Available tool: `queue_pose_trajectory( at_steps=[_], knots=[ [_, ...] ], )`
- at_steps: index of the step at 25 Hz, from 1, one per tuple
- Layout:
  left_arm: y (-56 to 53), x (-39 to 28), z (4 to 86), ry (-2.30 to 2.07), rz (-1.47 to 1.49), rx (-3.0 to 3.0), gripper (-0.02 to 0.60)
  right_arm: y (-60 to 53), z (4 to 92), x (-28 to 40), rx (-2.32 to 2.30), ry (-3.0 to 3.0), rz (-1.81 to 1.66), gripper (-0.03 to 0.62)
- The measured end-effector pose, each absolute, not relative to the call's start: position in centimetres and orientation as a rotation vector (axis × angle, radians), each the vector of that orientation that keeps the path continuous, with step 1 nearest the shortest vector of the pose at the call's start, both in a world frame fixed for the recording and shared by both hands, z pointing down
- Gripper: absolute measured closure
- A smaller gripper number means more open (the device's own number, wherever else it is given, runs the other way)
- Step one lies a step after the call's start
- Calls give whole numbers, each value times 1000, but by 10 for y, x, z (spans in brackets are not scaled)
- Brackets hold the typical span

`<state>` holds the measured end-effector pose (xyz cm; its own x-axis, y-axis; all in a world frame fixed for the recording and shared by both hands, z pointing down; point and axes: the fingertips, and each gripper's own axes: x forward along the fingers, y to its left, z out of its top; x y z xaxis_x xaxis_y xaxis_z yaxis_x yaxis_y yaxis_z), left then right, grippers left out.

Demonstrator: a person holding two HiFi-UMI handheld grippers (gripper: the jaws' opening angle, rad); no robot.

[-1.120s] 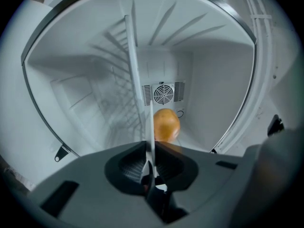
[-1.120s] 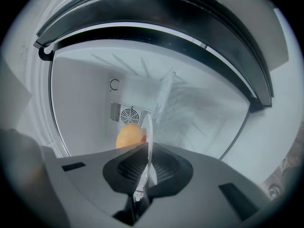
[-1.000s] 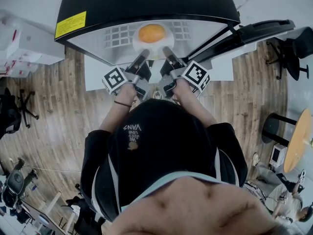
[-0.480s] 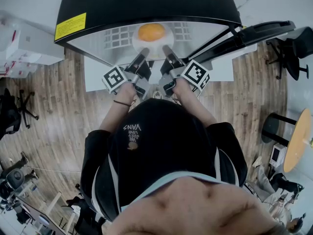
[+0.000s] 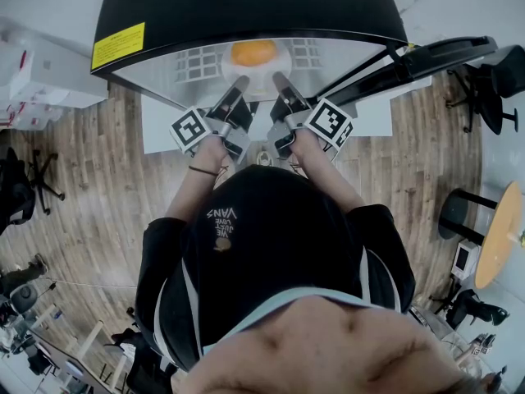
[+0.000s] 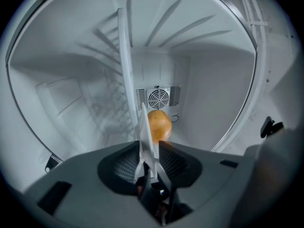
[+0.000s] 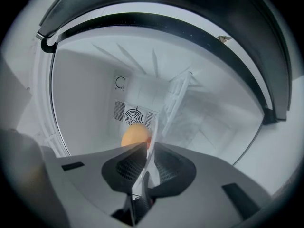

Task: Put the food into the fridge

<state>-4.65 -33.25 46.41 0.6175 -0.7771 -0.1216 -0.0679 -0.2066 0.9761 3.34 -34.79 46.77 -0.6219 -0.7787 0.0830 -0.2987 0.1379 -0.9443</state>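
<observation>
Food: orange (image 5: 253, 52) on white plate (image 5: 233, 69), sitting on fridge (image 5: 246, 6) wire shelf (image 5: 184, 60).
Your left gripper (image 5: 239, 83): fingers clamped on plate rim.
Your right gripper (image 5: 281, 80): fingers just been opening, slightly apart, rim between them.
Room: wood floor (image 5: 90, 187), office chairs (image 5: 492, 89), round table (image 5: 500, 232) to your right.

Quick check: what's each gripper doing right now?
Left hand-held gripper: closed on the plate rim, orange on the plate.
Right hand-held gripper: open, jaws just been opening, plate rim between them.
</observation>
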Motion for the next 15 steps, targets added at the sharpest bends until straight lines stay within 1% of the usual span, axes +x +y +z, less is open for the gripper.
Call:
queue_pose_trajectory(
  at_steps=[3, 12, 15],
  knots=[
    [-334, -48, 465, -705, -761, 1668, 469, -351, 467, 34, -1034, 2004, -1475, 548],
    [-330, -53, 466, -704, -779, 1655, 468, -351, 469, 35, -1050, 1999, -1467, 543],
    [-328, -55, 464, -705, -781, 1660, 468, -350, 470, 36, -1080, 2005, -1462, 513]
  ],
)
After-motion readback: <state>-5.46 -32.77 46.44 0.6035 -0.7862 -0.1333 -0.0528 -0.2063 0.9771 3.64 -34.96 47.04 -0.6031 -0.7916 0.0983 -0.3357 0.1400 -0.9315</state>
